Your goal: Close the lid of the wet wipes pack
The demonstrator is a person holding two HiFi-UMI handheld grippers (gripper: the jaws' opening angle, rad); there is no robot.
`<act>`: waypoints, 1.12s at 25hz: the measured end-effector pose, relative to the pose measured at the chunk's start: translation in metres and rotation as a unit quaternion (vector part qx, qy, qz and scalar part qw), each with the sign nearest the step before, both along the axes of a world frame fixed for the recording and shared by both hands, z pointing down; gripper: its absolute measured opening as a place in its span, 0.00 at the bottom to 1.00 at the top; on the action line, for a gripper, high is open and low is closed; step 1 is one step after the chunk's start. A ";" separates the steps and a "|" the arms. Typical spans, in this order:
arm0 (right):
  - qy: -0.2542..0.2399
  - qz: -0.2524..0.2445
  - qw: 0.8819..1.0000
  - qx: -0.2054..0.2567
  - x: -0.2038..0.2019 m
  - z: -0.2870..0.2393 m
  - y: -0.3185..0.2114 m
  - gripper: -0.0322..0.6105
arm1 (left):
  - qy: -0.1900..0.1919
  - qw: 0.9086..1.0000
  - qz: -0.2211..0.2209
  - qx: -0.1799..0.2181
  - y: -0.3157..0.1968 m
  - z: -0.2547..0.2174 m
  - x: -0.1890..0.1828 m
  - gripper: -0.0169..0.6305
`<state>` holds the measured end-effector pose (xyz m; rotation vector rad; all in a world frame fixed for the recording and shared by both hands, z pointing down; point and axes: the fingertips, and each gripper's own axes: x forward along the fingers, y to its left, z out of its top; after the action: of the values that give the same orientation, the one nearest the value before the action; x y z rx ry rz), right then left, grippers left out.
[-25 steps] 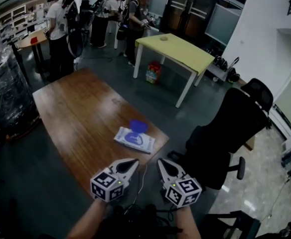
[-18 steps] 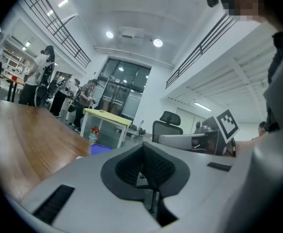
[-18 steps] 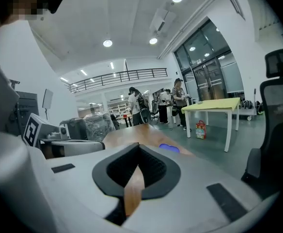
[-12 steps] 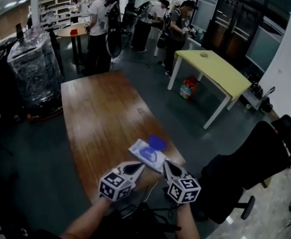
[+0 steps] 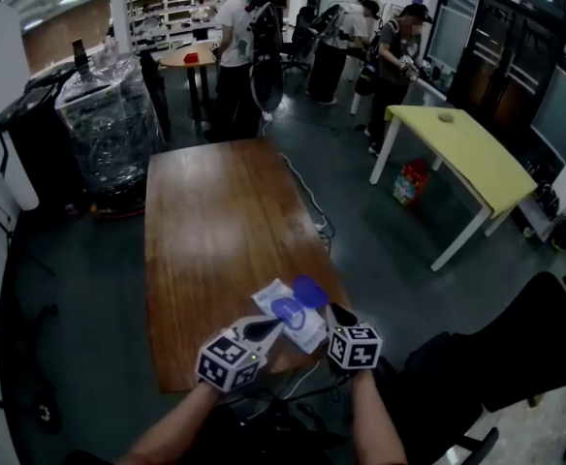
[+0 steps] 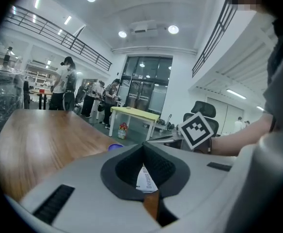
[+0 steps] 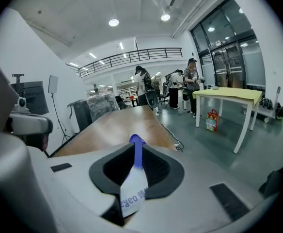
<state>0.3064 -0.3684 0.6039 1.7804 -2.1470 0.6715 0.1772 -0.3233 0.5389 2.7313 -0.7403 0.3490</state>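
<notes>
Table (image 5: 215, 221) lying bare beyond | pack (image 5: 307, 335) sitting by near edge | left claw (image 5: 268, 325) arriving, jaws together | right claw (image 5: 333, 310) arriving, jaws just opening, lid (image 5: 309, 292) showing between

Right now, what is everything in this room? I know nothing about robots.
wood table: one, brown, centre.
pack: one, white, table's near right corner.
lid: one, blue, open, pack's far side.
yellow table: one, right.
bag: one, colourful, under yellow table.
chair: one, black, near right.
wrapped stack: one, clear film, far left.
cable: one, dark, floor between tables.
people: several, standing, far end.
left gripper: one, grey, by pack, jaws together.
right gripper: one, grey, by lid, jaws just opening, slightly apart, pack seen in the gap.
</notes>
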 end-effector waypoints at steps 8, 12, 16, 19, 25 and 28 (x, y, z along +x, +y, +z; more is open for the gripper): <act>-0.021 -0.030 0.998 -0.043 0.010 0.042 -0.052 0.30 | -0.022 0.999 -0.044 -0.003 -0.012 0.003 0.009 0.02; -0.058 -0.068 0.994 -0.059 0.001 0.052 -0.062 0.30 | -0.024 0.998 -0.062 -0.001 -0.018 0.004 0.008 0.02; -0.067 -0.116 0.990 -0.049 -0.015 0.040 -0.056 0.30 | -0.020 0.997 -0.079 -0.003 -0.021 0.004 0.005 0.02; -0.072 -0.153 0.985 -0.038 -0.032 0.028 -0.045 0.30 | -0.014 0.996 -0.089 -0.007 -0.024 0.007 0.003 0.02; -0.105 -0.213 0.970 -0.051 -0.065 0.029 -0.028 0.29 | -0.006 0.995 -0.096 -0.010 -0.025 0.008 0.001 0.02; -0.129 -0.229 0.963 -0.061 -0.078 0.032 -0.026 0.25 | -0.004 0.994 -0.103 -0.019 -0.025 0.010 -0.004 0.02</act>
<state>0.2280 -0.3942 0.6356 1.1180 -2.4986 0.9235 0.1734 -0.3479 0.5488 2.5888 -0.9963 0.3227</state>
